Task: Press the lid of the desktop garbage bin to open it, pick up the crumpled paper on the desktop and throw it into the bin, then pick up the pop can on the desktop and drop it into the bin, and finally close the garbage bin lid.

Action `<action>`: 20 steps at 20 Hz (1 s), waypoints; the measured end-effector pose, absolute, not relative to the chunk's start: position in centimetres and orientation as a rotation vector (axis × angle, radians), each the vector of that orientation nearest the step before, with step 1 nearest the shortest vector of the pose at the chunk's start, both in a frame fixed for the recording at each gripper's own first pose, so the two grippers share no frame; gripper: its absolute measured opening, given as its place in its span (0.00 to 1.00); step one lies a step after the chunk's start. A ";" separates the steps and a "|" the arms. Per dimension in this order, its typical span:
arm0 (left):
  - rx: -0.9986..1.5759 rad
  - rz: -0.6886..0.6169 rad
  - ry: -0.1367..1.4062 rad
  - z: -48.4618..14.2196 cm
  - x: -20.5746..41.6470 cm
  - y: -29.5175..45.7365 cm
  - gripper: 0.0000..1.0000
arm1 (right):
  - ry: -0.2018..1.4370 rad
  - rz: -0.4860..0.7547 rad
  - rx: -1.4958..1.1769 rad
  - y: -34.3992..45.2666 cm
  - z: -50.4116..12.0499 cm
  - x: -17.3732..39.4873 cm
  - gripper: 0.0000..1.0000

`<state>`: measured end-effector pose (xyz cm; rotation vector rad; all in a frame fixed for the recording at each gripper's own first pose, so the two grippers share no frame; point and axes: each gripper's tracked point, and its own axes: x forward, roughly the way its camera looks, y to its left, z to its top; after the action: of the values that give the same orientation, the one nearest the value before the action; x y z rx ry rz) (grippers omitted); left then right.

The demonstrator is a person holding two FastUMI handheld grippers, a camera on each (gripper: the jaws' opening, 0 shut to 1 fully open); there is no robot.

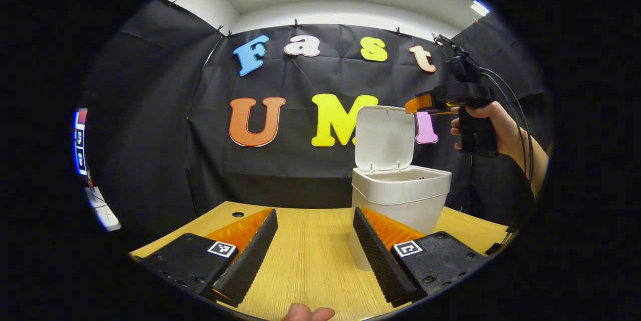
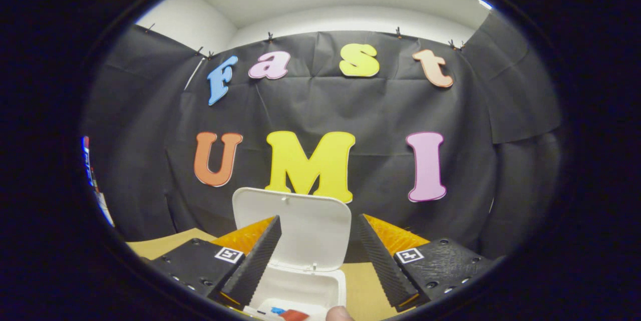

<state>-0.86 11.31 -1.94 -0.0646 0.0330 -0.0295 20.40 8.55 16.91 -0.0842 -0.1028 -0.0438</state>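
Note:
The white desktop bin [image 1: 400,196] stands on the wooden table [image 1: 310,266] with its lid [image 1: 384,138] swung upright. My left gripper [image 1: 314,212] is open just above the table, short of the bin, with nothing between its fingers. A hand holds my right gripper [image 1: 414,105] in the air by the lid's top right corner. In the right gripper view that gripper [image 2: 319,218] is open above the bin's mouth [image 2: 305,286], and the raised lid [image 2: 295,231] shows between its fingers. Something red and blue [image 2: 284,314] lies inside the bin.
The person's hand and forearm [image 1: 506,133] reach in from the right, trailing black cables [image 1: 516,105]. A fingertip [image 1: 308,314] shows at the bottom edge. The black cloth wall stands close behind the bin. The table has a small hole [image 1: 238,214] at its far left.

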 end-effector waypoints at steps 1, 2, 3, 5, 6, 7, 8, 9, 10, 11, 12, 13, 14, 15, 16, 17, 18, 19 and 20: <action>-0.083 -0.029 0.032 -2.0 -0.8 11.2 0.98 | -0.125 -0.041 -0.078 8.9 17.7 20.8 0.94; -0.100 -0.031 0.032 -2.1 -0.7 11.2 0.98 | -0.148 -0.041 -0.082 9.2 18.3 21.2 0.94; -0.109 -0.032 0.037 -2.1 -0.6 11.2 0.98 | -0.160 -0.048 -0.083 9.3 19.2 21.7 0.96; -0.108 -0.021 0.042 -2.1 -0.1 11.9 0.98 | -0.226 -0.063 -0.061 9.3 21.1 22.4 0.96; -0.101 -0.010 0.040 -2.1 -0.1 12.4 0.98 | -0.249 -0.069 -0.057 9.6 21.7 22.6 0.96; -0.093 -0.003 0.037 -2.1 0.1 12.7 0.98 | -0.259 -0.071 -0.053 9.9 22.0 23.1 0.94; -0.090 -0.001 0.039 -2.1 0.3 13.1 0.98 | -0.262 -0.075 -0.050 10.1 21.9 23.6 0.94; -0.092 -0.001 0.041 -2.0 0.7 13.2 0.98 | -0.260 -0.076 -0.047 10.2 21.8 24.1 0.94; -0.099 -0.002 0.042 -2.1 0.8 13.3 0.98 | -0.253 -0.075 -0.044 10.2 21.6 24.7 0.94; -0.108 -0.004 0.042 -2.1 0.9 13.3 0.98 | -0.243 -0.073 -0.039 10.3 21.4 25.4 0.94; -0.117 -0.004 0.039 -1.9 0.9 13.4 0.98 | -0.236 -0.073 -0.036 10.4 21.3 25.8 0.94; -0.122 -0.005 0.034 -1.7 1.0 13.5 0.98 | -0.233 -0.072 -0.039 10.6 21.3 26.3 0.94; -0.122 -0.006 0.034 -1.8 1.2 13.6 0.98 | -0.235 -0.070 -0.046 10.7 21.3 26.5 0.94; -0.121 -0.005 0.038 -1.9 1.4 13.7 0.98 | -0.237 -0.066 -0.048 10.9 21.3 26.7 0.94; -0.120 -0.005 0.041 -2.0 1.6 13.6 0.98 | -0.237 -0.063 -0.045 10.9 21.3 26.9 0.94; -0.119 -0.006 0.048 -2.4 1.7 13.7 0.98 | -0.240 -0.059 -0.034 10.9 21.4 27.1 0.94; -0.119 -0.007 0.055 -2.7 1.7 13.7 0.98 | -0.241 -0.058 -0.019 10.9 21.6 27.3 0.94; -0.120 -0.006 0.063 -2.8 1.8 13.8 0.98 | -0.240 -0.055 -0.003 10.9 21.5 27.6 0.94; -0.120 -0.004 0.067 -2.8 1.9 13.9 0.98 | -0.236 -0.053 0.004 11.0 21.4 27.9 0.96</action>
<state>1.90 13.90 -2.83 -0.1200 0.0666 -0.0039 27.94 10.98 21.37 0.0042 -0.2363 -0.0530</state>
